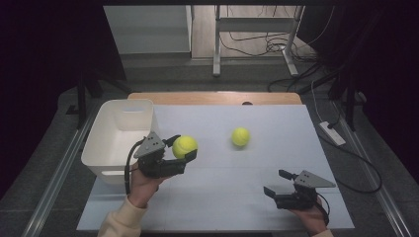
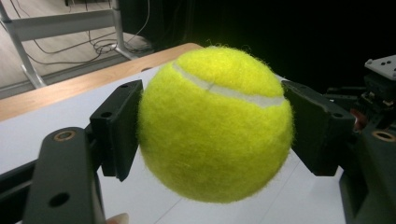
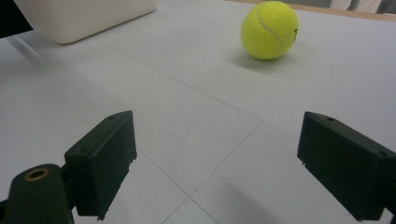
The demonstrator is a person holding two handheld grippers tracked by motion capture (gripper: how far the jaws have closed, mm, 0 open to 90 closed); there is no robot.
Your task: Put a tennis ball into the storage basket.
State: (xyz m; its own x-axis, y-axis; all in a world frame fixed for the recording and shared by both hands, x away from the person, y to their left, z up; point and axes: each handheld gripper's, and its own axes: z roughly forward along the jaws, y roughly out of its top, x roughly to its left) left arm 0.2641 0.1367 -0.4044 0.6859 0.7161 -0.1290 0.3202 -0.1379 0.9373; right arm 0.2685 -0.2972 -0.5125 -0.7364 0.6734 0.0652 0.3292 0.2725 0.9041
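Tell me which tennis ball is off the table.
The tennis ball clamped in the left gripper beside the white bin; the other ball rests on the table mid-surface.

One ball (image 1: 185, 146) sits beside the bin (image 1: 114, 143) (right side); another ball (image 1: 240, 137) lies farther right.

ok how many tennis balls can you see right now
2. One tennis ball is clamped in the left gripper beside the white bin; the other ball lies loose mid-table. The bin's visible inside holds none.
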